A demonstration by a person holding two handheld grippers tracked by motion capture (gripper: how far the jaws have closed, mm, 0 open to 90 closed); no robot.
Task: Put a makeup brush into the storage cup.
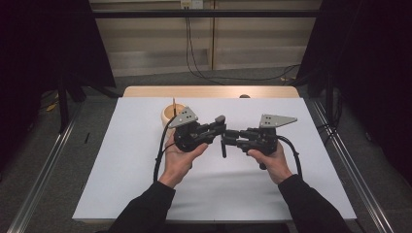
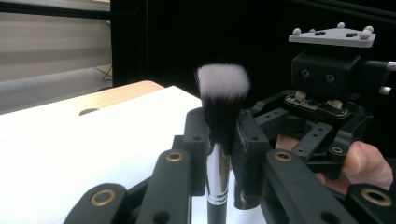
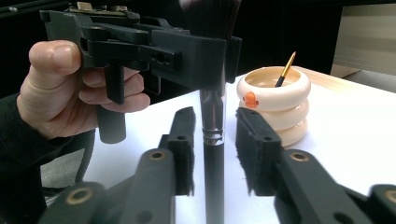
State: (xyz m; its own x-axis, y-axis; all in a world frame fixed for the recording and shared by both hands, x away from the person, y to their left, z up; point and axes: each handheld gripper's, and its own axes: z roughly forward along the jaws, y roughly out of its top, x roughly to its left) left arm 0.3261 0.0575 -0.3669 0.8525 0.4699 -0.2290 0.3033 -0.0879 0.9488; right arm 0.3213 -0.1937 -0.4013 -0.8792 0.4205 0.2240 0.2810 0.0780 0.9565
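A makeup brush (image 2: 222,93) with a black and white head, a chrome ferrule and a black handle stands upright above the middle of the white mat. My left gripper (image 2: 219,128) is shut on it just below the bristles. From the opposite side my right gripper (image 3: 215,135) faces the left one, open, its pads standing clear on either side of the black handle (image 3: 214,177). In the high view both grippers meet at the centre, the left gripper (image 1: 221,127) just above the right gripper (image 1: 228,139), with the brush handle (image 1: 223,149) hanging below them.
A cream ringed cup (image 1: 170,113) with an orange mark (image 3: 251,99) stands behind my left hand, holding a thin gold-tipped brush (image 3: 286,67). The white mat (image 1: 121,160) covers a wooden table (image 1: 145,91). Metal rails and black curtains flank both sides.
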